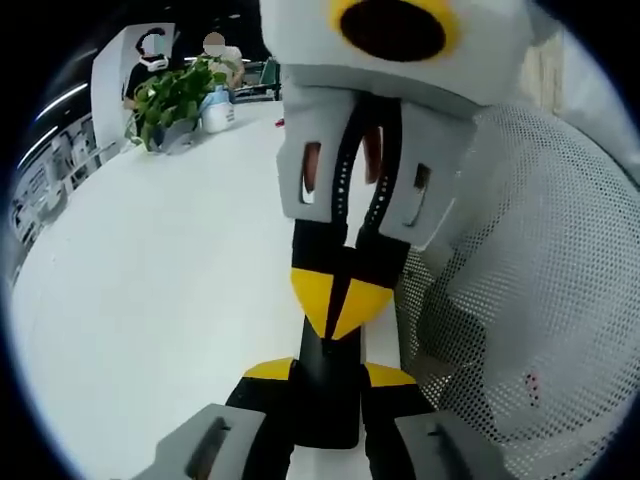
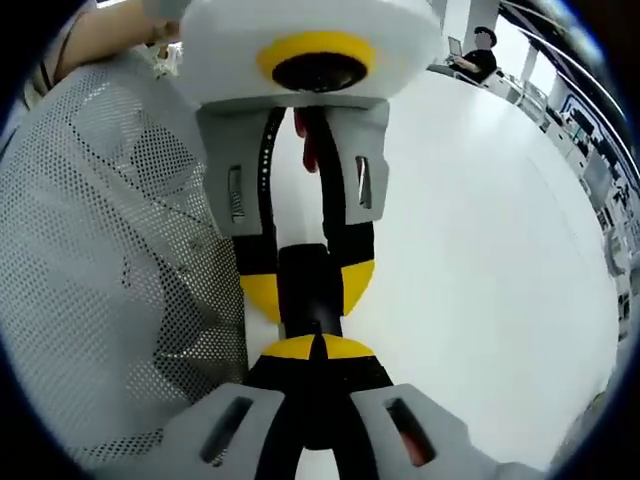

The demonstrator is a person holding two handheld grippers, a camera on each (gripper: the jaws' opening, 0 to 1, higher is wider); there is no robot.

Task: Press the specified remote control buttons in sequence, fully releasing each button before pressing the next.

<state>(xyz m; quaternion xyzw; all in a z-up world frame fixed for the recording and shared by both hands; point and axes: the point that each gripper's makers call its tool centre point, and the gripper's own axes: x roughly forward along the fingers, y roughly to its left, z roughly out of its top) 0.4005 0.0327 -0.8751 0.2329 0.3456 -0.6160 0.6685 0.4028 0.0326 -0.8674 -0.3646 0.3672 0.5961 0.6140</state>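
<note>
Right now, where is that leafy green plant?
In the left gripper view, the potted plant sits at the far upper left of the white table, beside a white container, well beyond the claws.

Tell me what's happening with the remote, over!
Left gripper shut on black remote. Right gripper shut, tip at remote's end. Buttons hidden. Mesh clothing close beside.

My left gripper view looks low across the white table [image 1: 150, 300] toward a potted plant [image 1: 175, 98] at its far edge. My right gripper [image 1: 340, 300] faces it head-on, very near. The right gripper view looks the opposite way over the same table [image 2: 480, 250], with my left gripper [image 2: 310, 290] equally close. Both views share the table, a black object [image 1: 325, 385] held between the grippers, and my mesh-clad torso [image 2: 100, 250] at the side.
</note>
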